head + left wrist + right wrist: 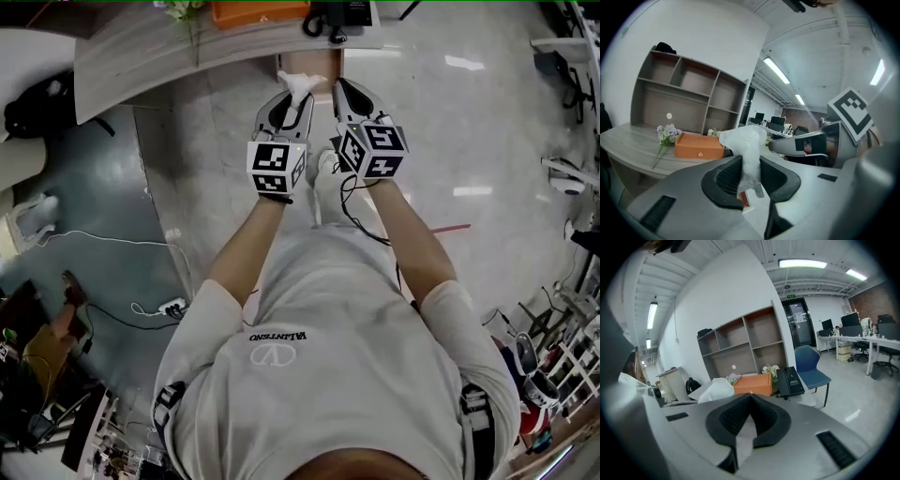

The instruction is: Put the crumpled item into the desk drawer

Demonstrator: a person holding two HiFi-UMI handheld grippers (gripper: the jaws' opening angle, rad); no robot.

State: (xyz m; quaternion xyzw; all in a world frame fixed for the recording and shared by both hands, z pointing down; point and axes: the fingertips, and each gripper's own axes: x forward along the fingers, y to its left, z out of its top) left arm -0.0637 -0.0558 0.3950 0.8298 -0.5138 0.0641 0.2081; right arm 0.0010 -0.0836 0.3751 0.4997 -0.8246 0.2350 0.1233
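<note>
Head view: the left gripper (289, 105) is clamping the white crumpled item (300, 84) near the desk's (141, 56) front edge; the right gripper (343, 94) is hovering alongside.
Left gripper view: the item is standing upright between the jaws, bulging above them; the orange drawer box (699, 146) is sitting closed.
Right gripper view: the jaws are pressing together, empty.

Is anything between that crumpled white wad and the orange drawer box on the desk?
Nothing visible does. The crumpled wad in the left gripper faces the orange drawer box across open air, though its front looks shut.
</note>
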